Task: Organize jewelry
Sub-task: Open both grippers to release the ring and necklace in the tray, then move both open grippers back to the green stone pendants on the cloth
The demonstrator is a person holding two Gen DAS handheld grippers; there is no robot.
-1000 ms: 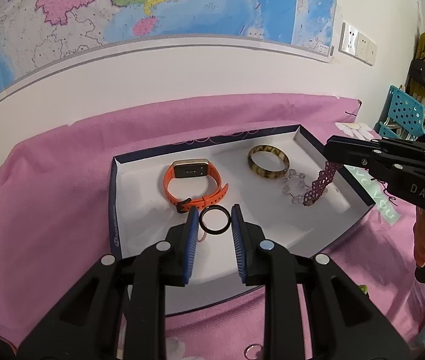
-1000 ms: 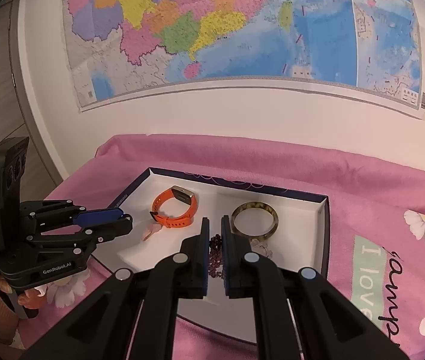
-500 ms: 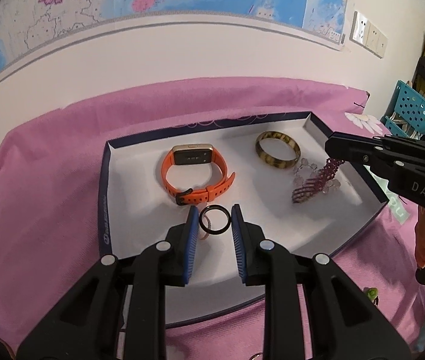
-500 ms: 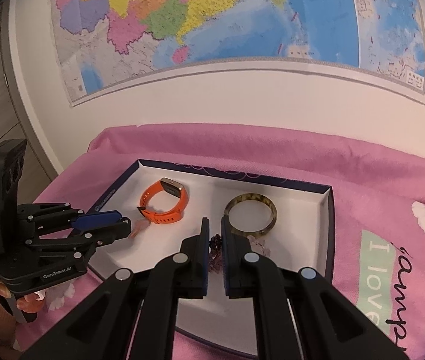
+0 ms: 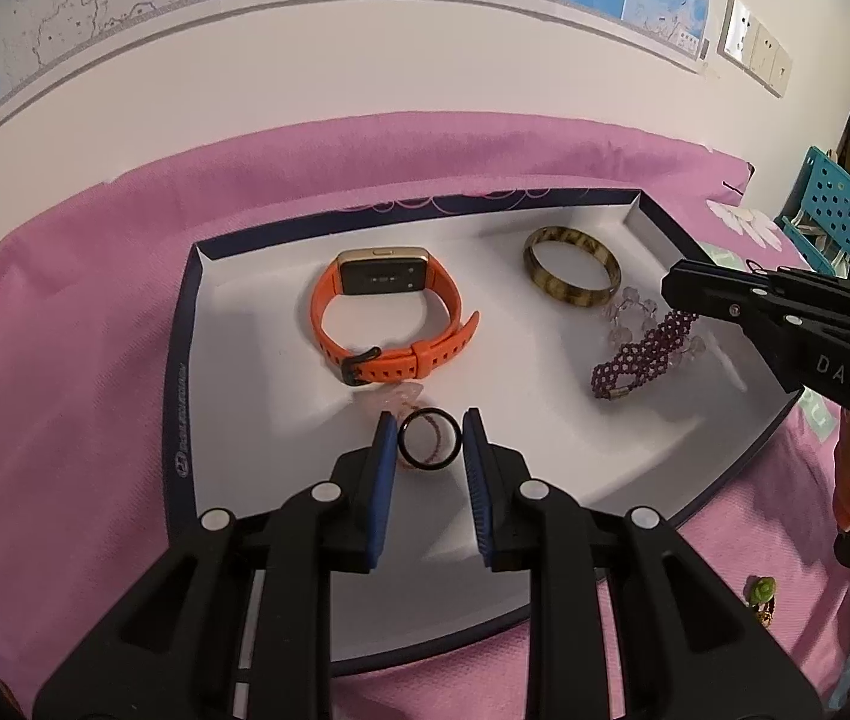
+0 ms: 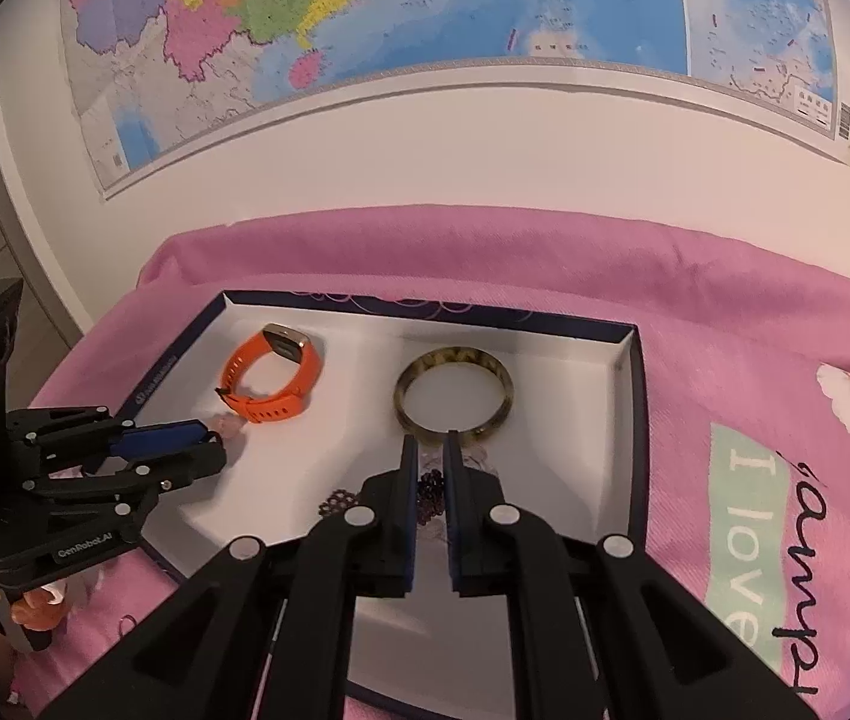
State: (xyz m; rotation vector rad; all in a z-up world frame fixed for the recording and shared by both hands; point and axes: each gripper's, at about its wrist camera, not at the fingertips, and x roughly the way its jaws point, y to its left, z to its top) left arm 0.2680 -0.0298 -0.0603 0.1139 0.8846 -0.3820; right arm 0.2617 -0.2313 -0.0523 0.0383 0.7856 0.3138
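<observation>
Pink cloth (image 5: 65, 360) covering table, white tray (image 5: 233, 360) sitting on it. Left wrist view: left gripper (image 5: 429, 447) pinching black ring (image 5: 429, 447) over tray, orange watch (image 5: 389, 318) at 12 o'clock. Right wrist view: right gripper (image 6: 429, 462) squeezing purple beaded bracelet (image 6: 430, 495), tortoiseshell bangle (image 6: 454, 393) lying at 12 o'clock in tray.

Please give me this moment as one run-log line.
left gripper: shut on black ring | right gripper: shut on purple beaded bracelet | both over white tray
</observation>
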